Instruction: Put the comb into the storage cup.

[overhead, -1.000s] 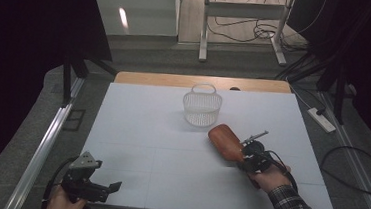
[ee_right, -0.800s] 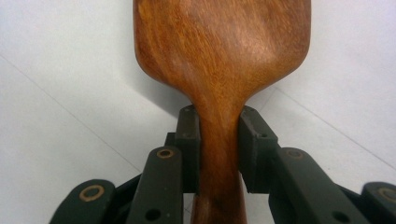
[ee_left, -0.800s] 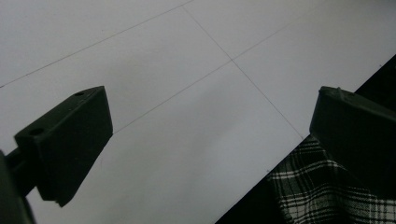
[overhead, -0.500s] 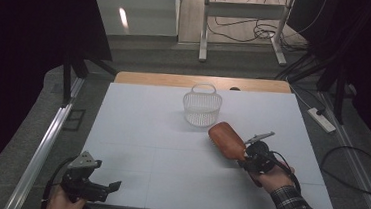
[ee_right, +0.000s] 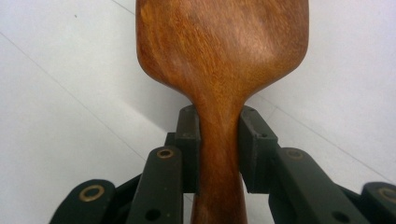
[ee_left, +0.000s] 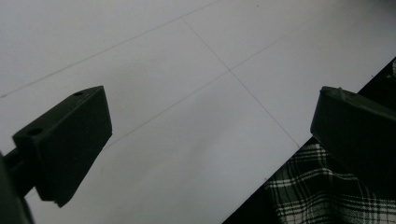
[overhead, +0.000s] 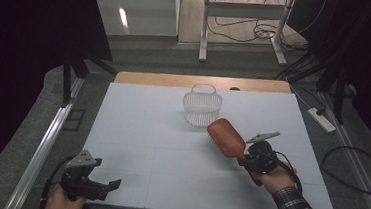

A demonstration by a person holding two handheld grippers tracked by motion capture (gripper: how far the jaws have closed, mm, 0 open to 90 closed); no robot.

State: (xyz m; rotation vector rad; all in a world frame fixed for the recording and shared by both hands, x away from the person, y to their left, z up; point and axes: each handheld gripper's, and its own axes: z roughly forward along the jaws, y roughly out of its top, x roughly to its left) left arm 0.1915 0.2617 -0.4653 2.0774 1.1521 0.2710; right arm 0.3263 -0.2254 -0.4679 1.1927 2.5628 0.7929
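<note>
Now the right gripper (ee_right: 218, 140) clamps the brush (ee_right: 224, 56) handle between its fingers, basket (overhead: 202, 106) beyond; left gripper (ee_left: 210, 135) fingers stand wide over the counter (ee_left: 163, 70).

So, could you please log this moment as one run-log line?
right tool: shut on wooden hairbrush handle, brush lifted near white basket | left tool: open, empty, at near table edge

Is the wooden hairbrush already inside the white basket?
No. In the high view the wooden hairbrush is held by the right gripper above the table, beside the white basket and outside it.
</note>
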